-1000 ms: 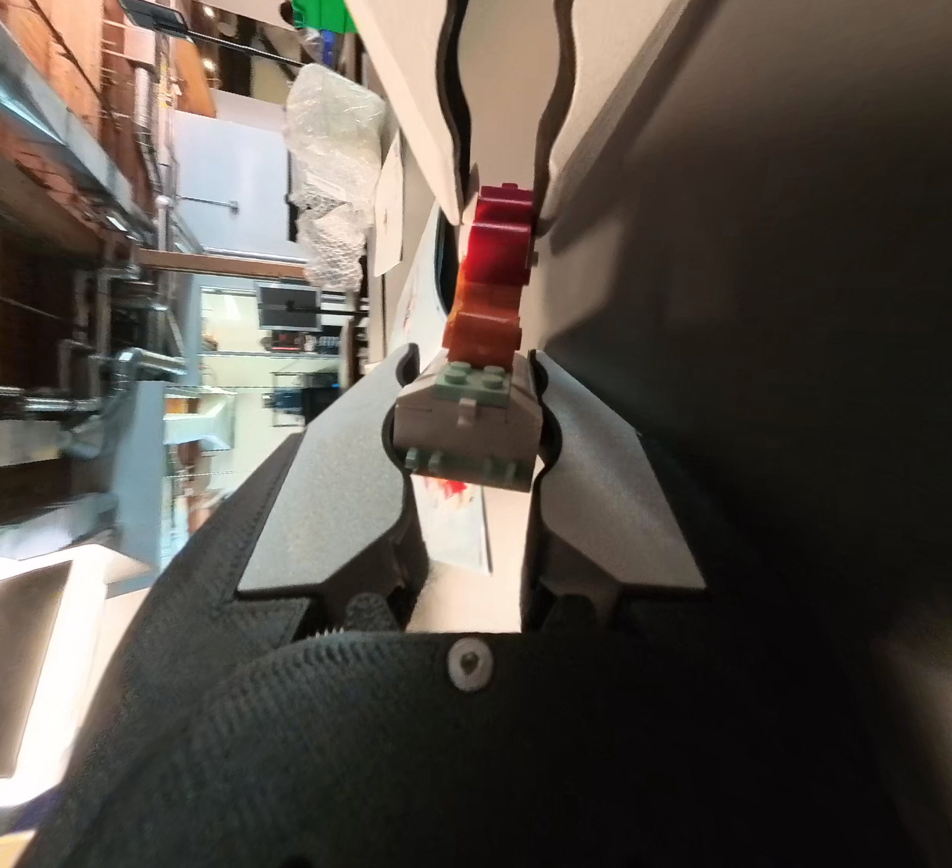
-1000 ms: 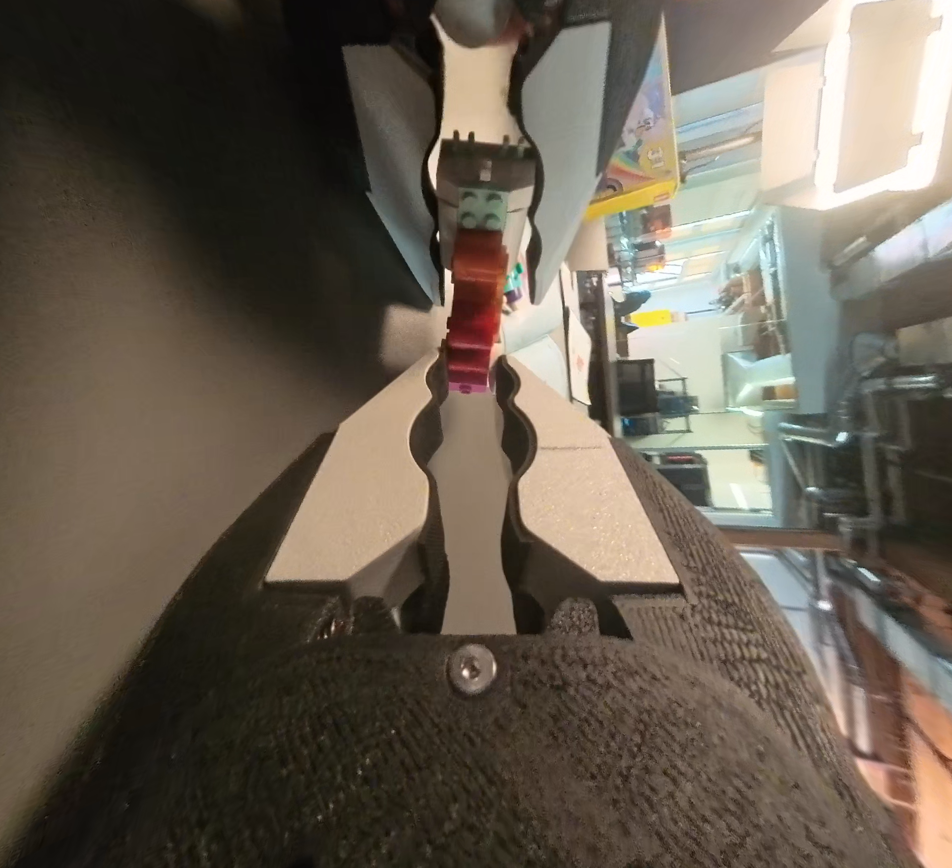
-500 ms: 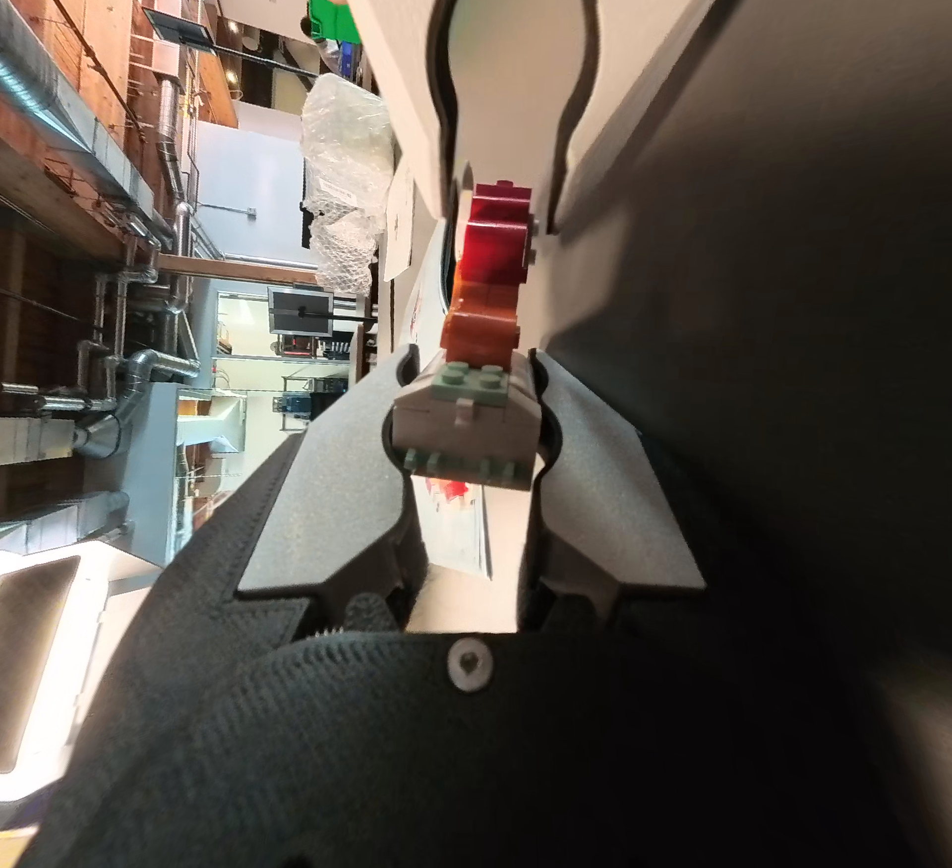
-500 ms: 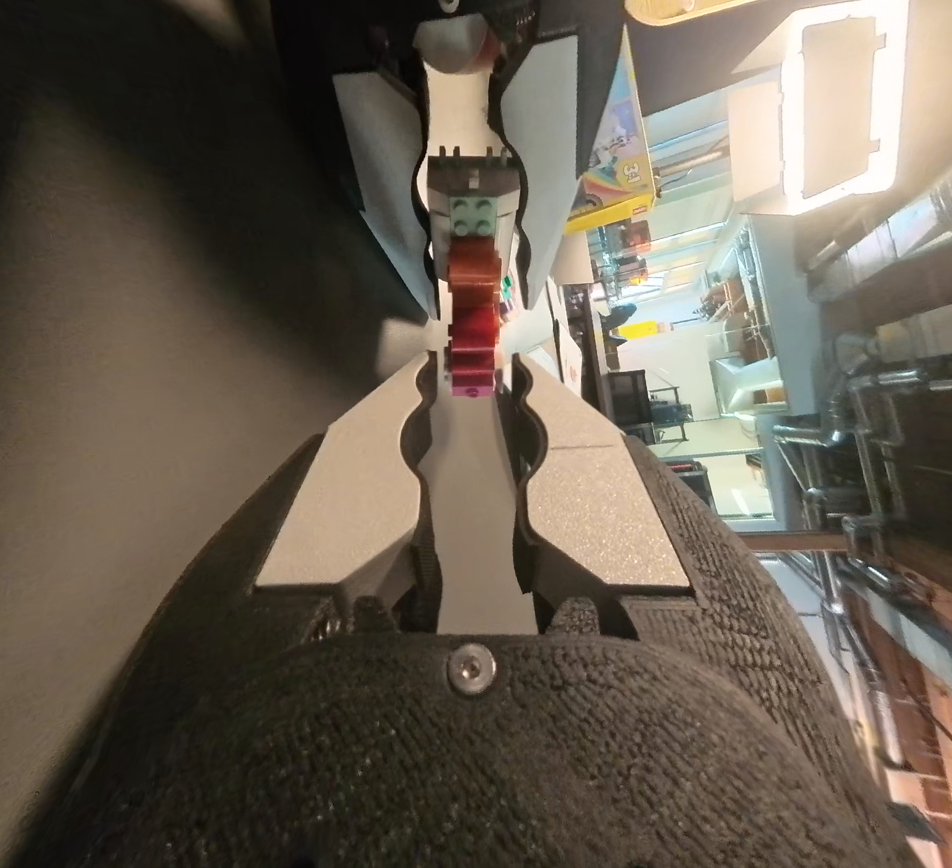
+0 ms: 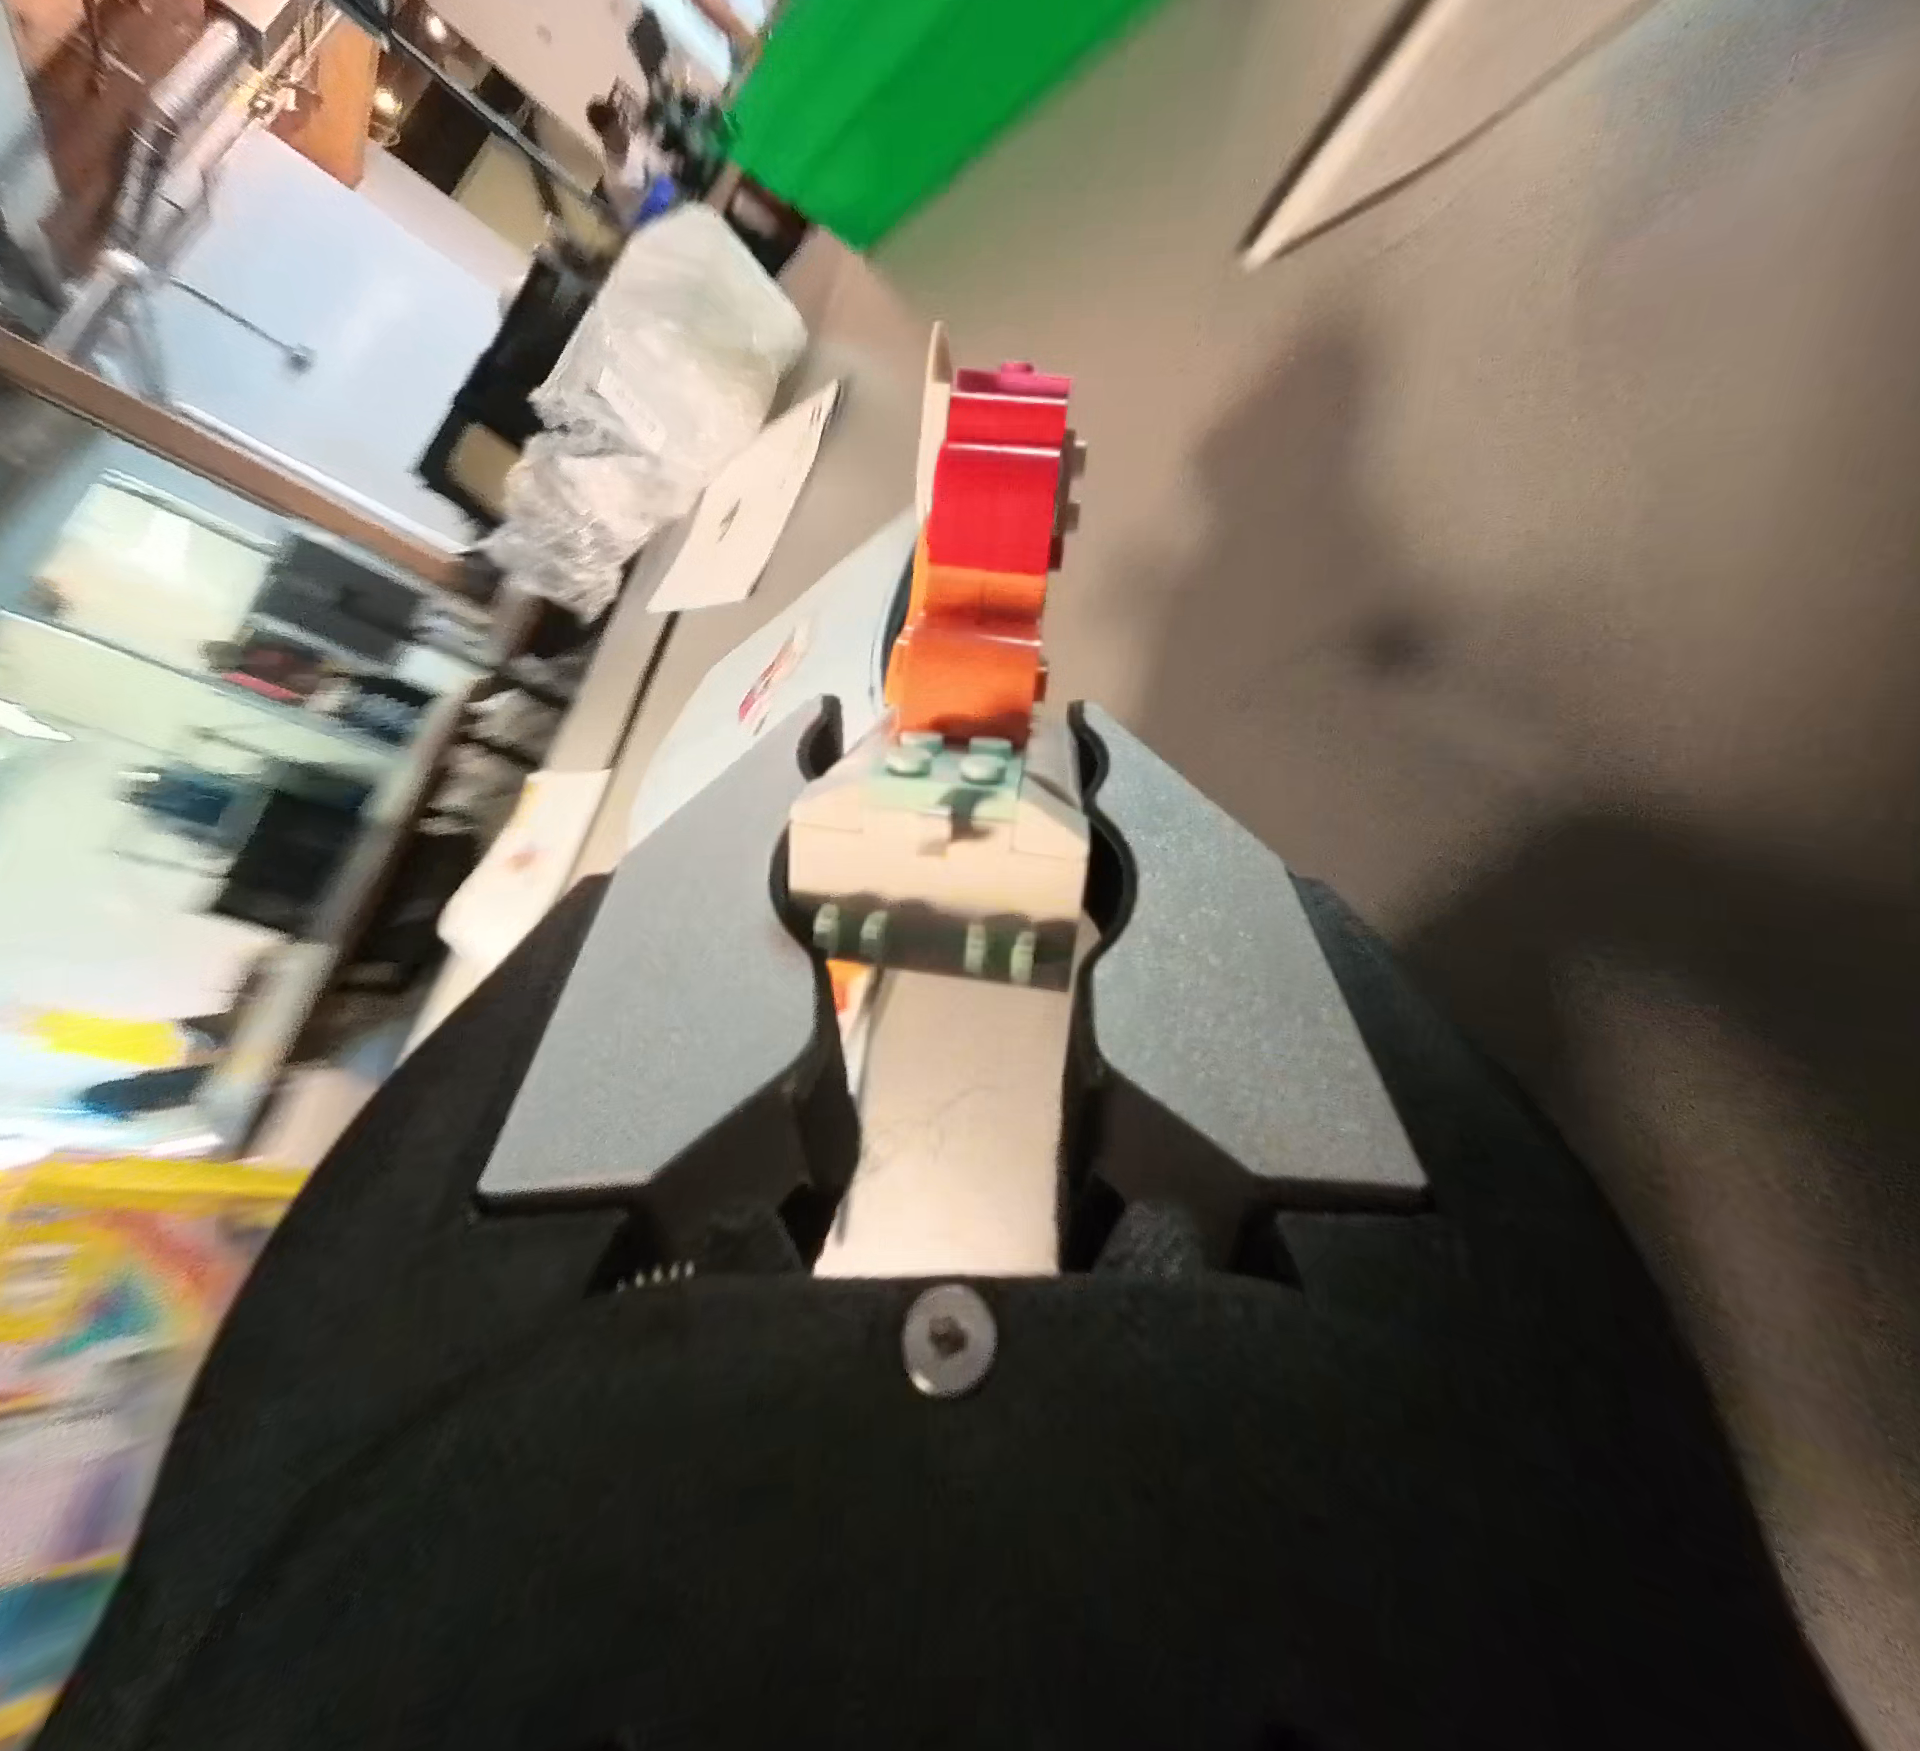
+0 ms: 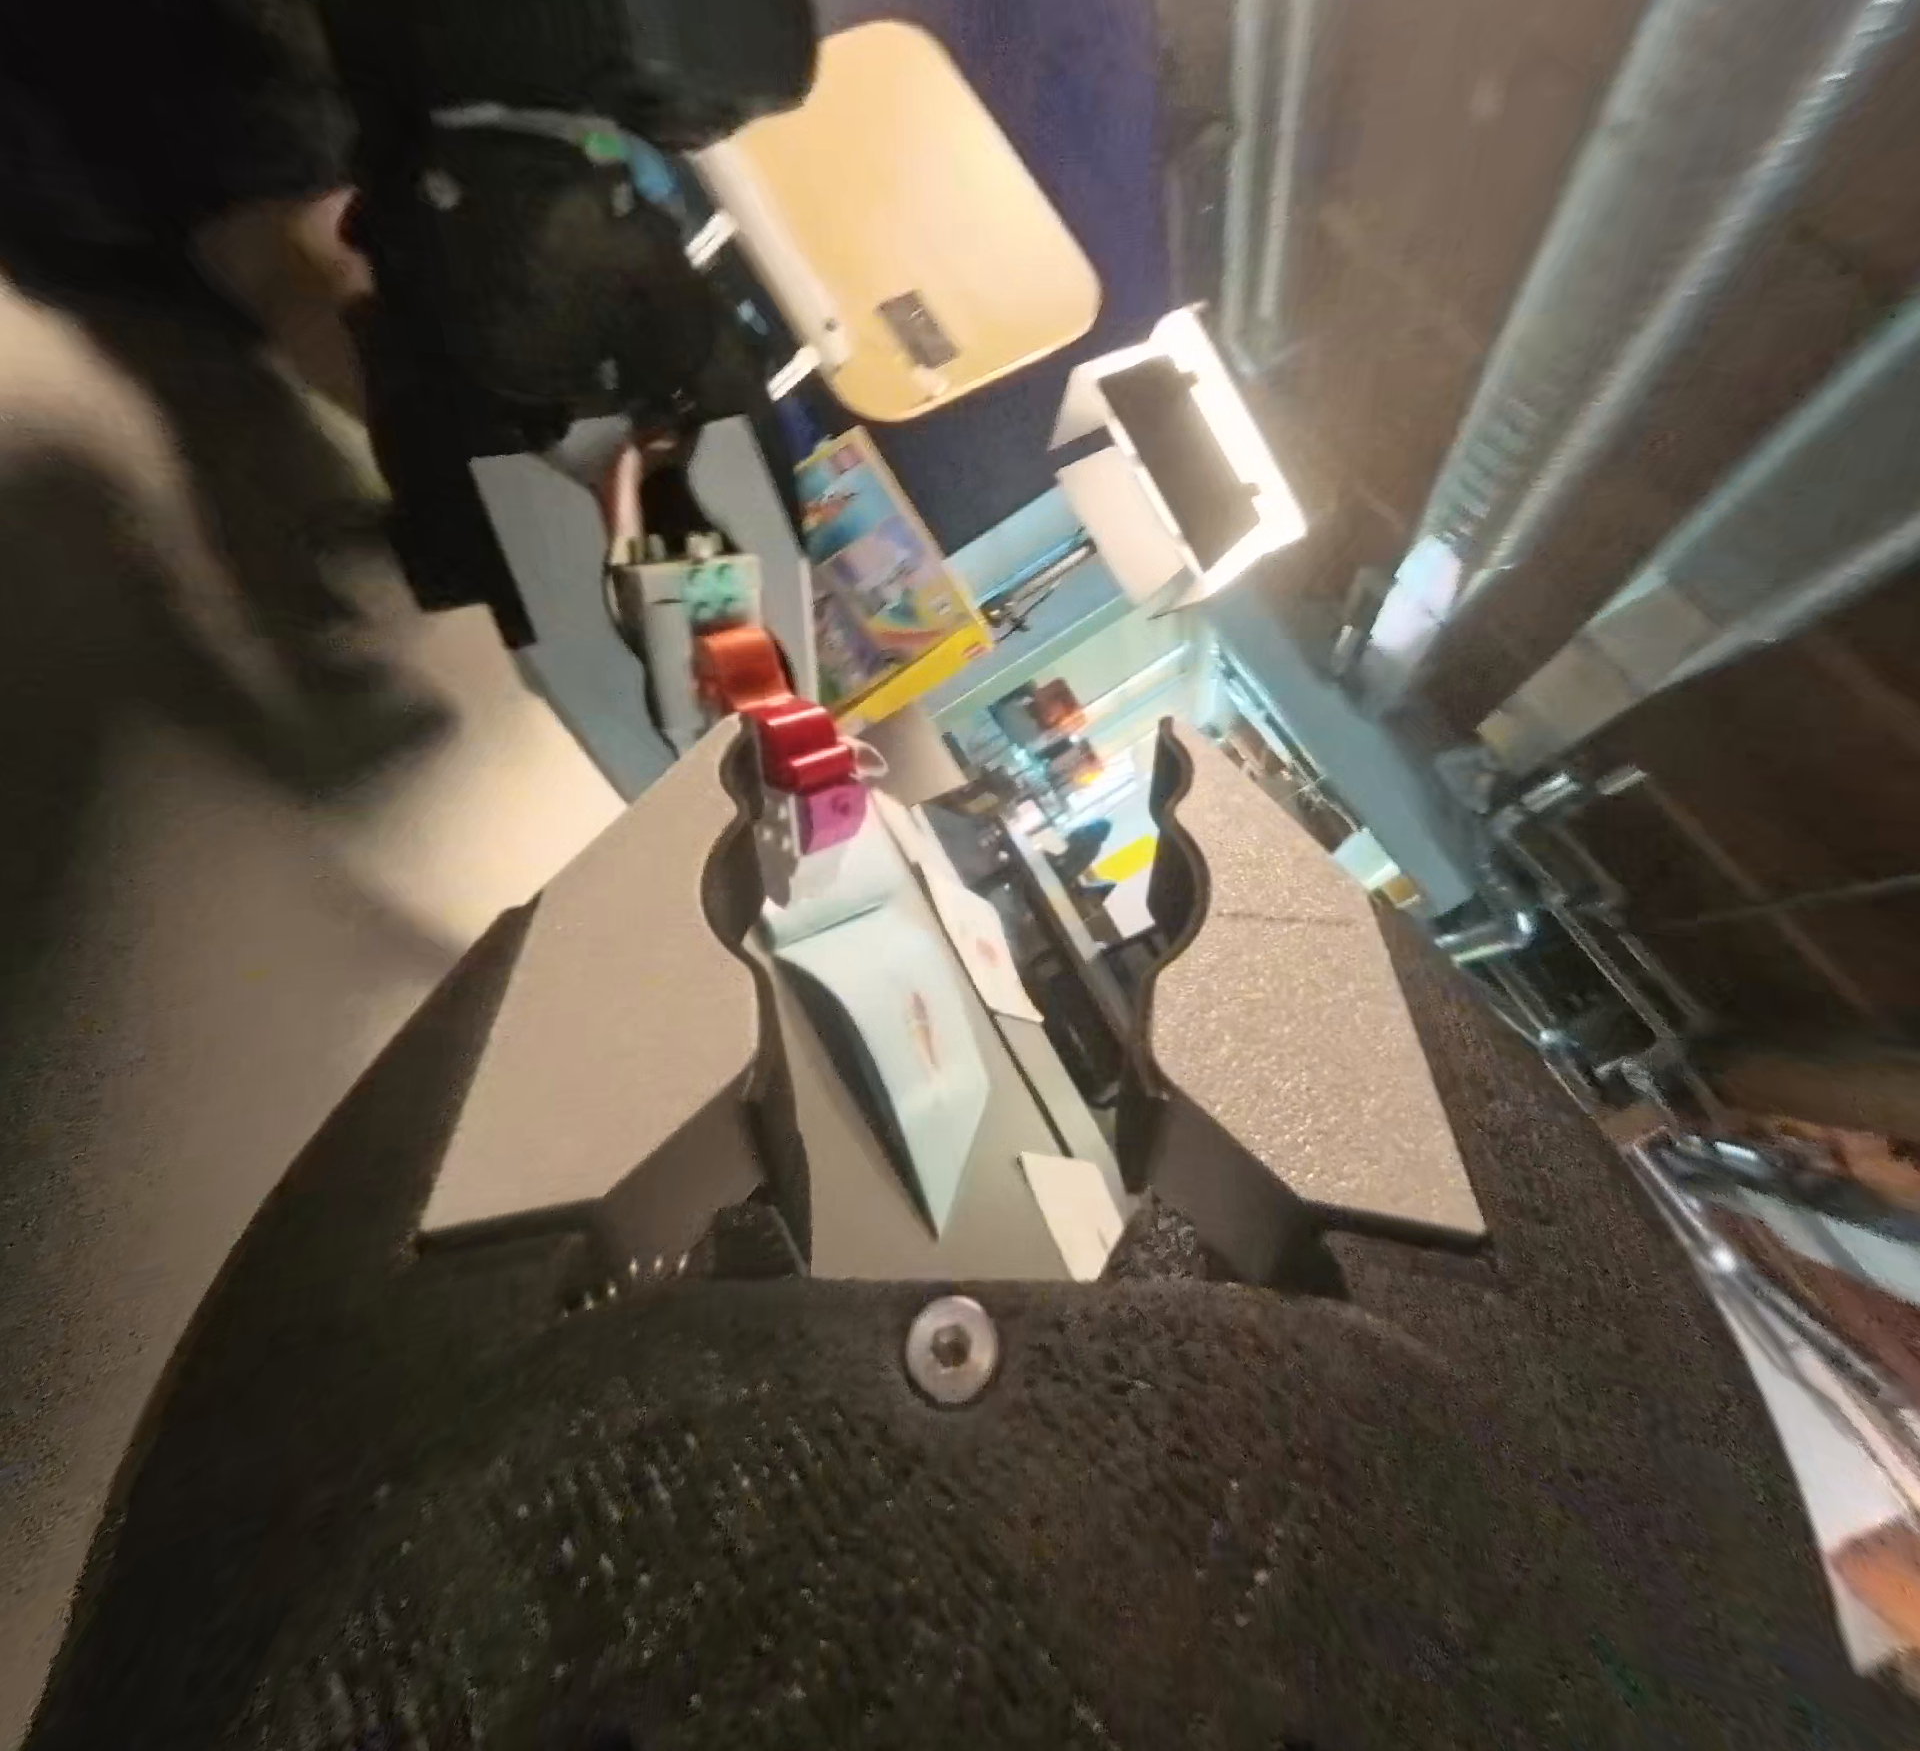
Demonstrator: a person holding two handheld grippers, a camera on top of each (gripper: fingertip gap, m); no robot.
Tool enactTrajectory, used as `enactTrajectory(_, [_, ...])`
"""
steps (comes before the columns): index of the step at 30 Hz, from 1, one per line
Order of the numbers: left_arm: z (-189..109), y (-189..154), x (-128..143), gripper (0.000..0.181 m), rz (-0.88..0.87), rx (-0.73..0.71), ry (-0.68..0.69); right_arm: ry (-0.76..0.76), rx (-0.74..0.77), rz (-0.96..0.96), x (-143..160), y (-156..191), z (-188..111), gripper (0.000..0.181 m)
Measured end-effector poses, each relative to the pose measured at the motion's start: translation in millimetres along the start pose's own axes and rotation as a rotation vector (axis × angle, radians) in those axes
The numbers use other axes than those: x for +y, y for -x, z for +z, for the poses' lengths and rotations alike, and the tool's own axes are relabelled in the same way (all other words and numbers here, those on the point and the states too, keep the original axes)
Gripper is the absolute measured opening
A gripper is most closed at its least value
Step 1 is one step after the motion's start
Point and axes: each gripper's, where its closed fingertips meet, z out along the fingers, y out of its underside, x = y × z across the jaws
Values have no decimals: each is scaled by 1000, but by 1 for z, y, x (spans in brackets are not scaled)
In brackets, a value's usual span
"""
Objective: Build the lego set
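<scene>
Lego assembly (image 5: pixel 951 766) sits clamped by its grey base between the fingers of the left gripper (image 5: pixel 940 828), with the sand-green plate on top and the orange, red and magenta curved pieces stacked outward past the fingertips; holding it by the blocky base probably leaves that coloured arch free for work at its far end. In the right wrist view the right gripper (image 6: pixel 951 802) stands wide open, its left finger (image 6: pixel 623 1005) just beside the magenta end piece (image 6: pixel 829 816) but not pinching it, so the build hangs from the left gripper alone above the table (image 5: pixel 1558 558). Half a second ago the right gripper's fingers were close in around the magenta tip, as if pressing or seating it; now they have spread and swung aside, and in the left wrist view that gripper has gone from in front of the stack to the blurred upper right corner. Both views have tilted and blurred, suggesting the two hands are parting. A green box (image 5: pixel 956 18) and a yellow set box (image 6: pixel 883 579) lie in the background.
</scene>
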Motion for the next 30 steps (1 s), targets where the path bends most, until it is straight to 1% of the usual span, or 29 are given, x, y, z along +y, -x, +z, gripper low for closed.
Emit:
enactTrajectory(2, [-5,0,-11,43,-138,73,-95,-6,56,25,1,-13,-3,76])
enactTrajectory(6, [-19,3,-35,42,-399,236,-275,-5,99,61,3,-24,-6,75])
enactTrajectory(9, [-25,8,-41,42,-604,362,-341,-7,108,71,2,-25,-7,74])
enactTrajectory(12, [-25,15,-40,42,-721,410,-365,-2,102,67,2,-23,-5,73])
enactTrajectory(16, [-26,18,-39,42,-761,426,-374,4,95,65,2,-22,-4,70])
enactTrajectory(24, [-27,13,-41,42,-713,432,-367,18,77,71,5,-17,-2,65])
enactTrajectory(26, [-27,13,-41,42,-708,432,-367,21,70,74,6,-16,-7,64])
enactTrajectory(30, [-27,13,-41,42,-713,434,-367,27,59,76,7,-14,-6,62])
